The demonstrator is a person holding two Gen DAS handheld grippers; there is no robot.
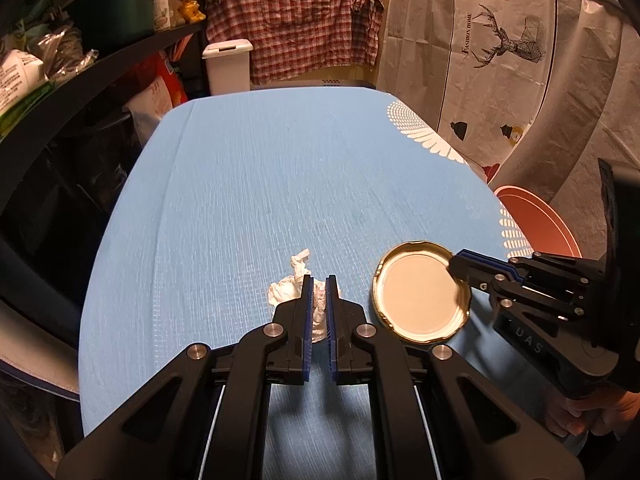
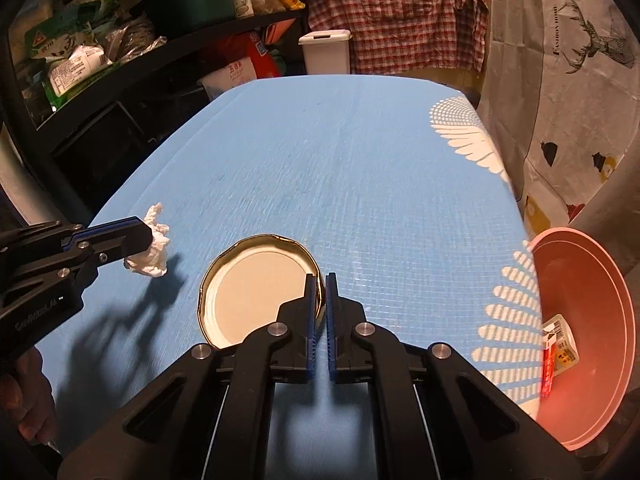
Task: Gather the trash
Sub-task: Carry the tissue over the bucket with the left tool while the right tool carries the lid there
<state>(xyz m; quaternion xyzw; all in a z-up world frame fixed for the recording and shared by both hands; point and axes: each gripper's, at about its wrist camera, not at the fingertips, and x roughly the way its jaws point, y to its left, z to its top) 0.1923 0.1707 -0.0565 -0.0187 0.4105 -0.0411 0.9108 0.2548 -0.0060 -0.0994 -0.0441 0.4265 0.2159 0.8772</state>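
Observation:
A crumpled white tissue (image 1: pixel 286 290) sits between the pads of my left gripper (image 1: pixel 319 280), which is shut on it above the blue tablecloth (image 1: pixel 300 180). To its right, a gold jar lid (image 1: pixel 420 292) lies inside-up, its white lining showing. My right gripper (image 2: pixel 319 280) is shut on the near right rim of the lid (image 2: pixel 252 288). In the right wrist view, the left gripper (image 2: pixel 148 236) comes in from the left with the tissue (image 2: pixel 154 256) at its tips. In the left wrist view, the right gripper (image 1: pixel 454 268) meets the lid's right edge.
A pink bin (image 2: pixel 592 300) stands off the table's right edge with a printed wrapper (image 2: pixel 560 344) inside. Cluttered dark shelves (image 2: pixel 100 60) run along the left. A white lidded bin (image 2: pixel 325 52) and a checked shirt (image 2: pixel 400 12) are beyond the far edge.

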